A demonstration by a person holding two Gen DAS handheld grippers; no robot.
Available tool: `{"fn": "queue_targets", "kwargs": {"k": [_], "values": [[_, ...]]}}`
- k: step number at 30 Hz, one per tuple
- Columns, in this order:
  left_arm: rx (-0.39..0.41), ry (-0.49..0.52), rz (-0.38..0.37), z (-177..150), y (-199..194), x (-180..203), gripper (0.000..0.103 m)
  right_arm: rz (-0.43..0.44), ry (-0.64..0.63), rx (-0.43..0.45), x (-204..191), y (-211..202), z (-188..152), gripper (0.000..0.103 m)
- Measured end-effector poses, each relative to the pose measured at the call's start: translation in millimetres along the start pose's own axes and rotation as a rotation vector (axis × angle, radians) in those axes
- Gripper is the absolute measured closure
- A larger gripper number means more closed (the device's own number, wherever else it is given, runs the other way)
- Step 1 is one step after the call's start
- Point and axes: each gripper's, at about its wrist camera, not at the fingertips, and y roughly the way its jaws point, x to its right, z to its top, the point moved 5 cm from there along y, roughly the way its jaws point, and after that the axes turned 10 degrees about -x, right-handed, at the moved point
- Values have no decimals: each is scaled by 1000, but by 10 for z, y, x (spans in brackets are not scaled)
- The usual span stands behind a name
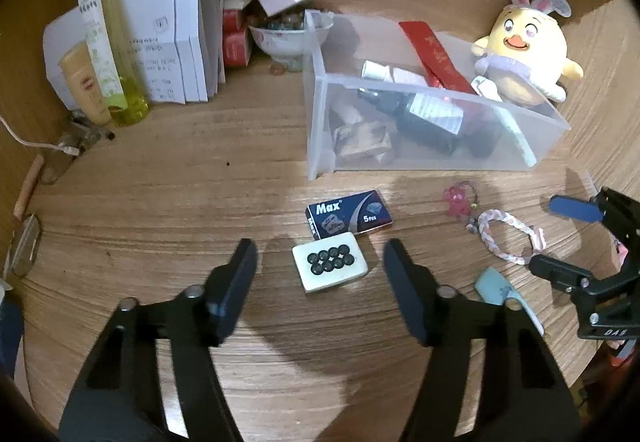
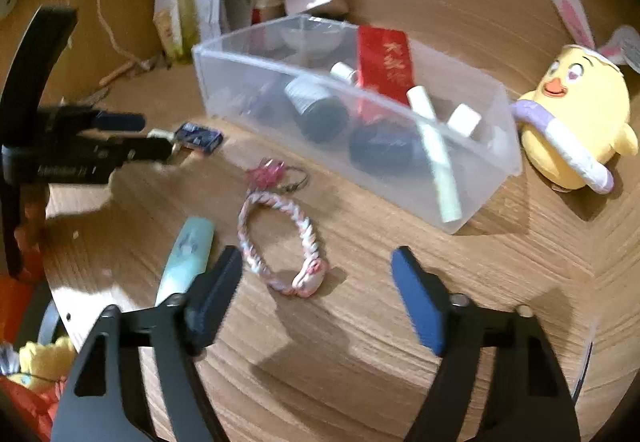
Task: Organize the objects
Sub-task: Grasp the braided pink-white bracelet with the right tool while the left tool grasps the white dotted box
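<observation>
1 bin (image 1: 320, 114), 1 bracelet (image 2: 280, 242), 2 grippers (image 1: 320, 266) (image 2: 316, 282).

We see a wood-grain worktop (image 1: 160, 202). Directly on it lie a clear plastic bin (image 1: 320, 130), a blue Max box (image 1: 350, 214) touching a white tile (image 1: 330, 261), a braided bracelet (image 2: 280, 246), a pink keyring charm (image 2: 266, 172), a pale blue tube (image 2: 188, 254), a yellow plush chick (image 2: 576, 122), a bowl (image 1: 280, 38), bottles (image 1: 104, 54) and stacked papers (image 1: 168, 38).

Left tongs (image 1: 320, 266) agape, right tongs (image 2: 316, 270) agape — both empty
</observation>
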Motion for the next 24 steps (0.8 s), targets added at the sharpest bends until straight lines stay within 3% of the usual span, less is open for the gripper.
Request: {"fn": "queue_targets", "kwargs": {"k": [9,10,14,24], "values": [[-27,-10,-14,1,66,7,58,62,23,-41,21,115,-41,61],[-25,-8,-16,0,66,10,64,59,25,-37,25,115,-41,67],[-17,-6,-20,-12,53,20,64,52,39,-27,47,112,-31,87],[46,-20,-24,-89,-109,36,64,69,72,23,99,-13,1,89]]}}
